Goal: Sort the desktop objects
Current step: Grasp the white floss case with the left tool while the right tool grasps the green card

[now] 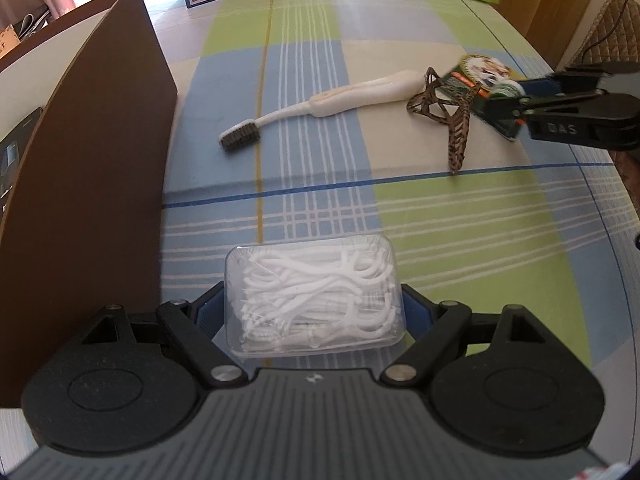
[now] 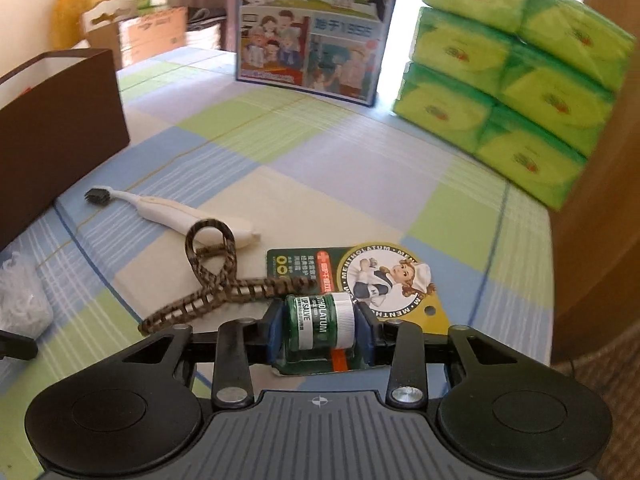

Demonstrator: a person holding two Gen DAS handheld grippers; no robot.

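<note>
Left gripper [image 1: 316, 312]: we note its blue pads pressed against both short sides of a clear box of floss picks [image 1: 314, 300], so it is clamped on that box; the box sits at 6 o'clock in the left wrist view, over the checked tablecloth [image 1: 460, 220]. Right gripper [image 2: 320, 328]: its pads are squeezed onto the lip salve pack [image 2: 320, 322], one on each end of the small green jar mounted on its card; the card's printed end points toward 1 o'clock in the right wrist view. We see a patterned hair clip [image 2: 212, 276] just beside the pack at 10 o'clock, its prongs reaching the card's edge; whether it overlaps the card we cannot tell. A white toothbrush [image 2: 180, 216] lies beyond the clip, bristles toward 10 o'clock. A brown box [image 1: 92, 152] stands at 9 o'clock of the left gripper; green tissue packs [image 2: 512, 76] are stacked at 1 o'clock in the right view.
</note>
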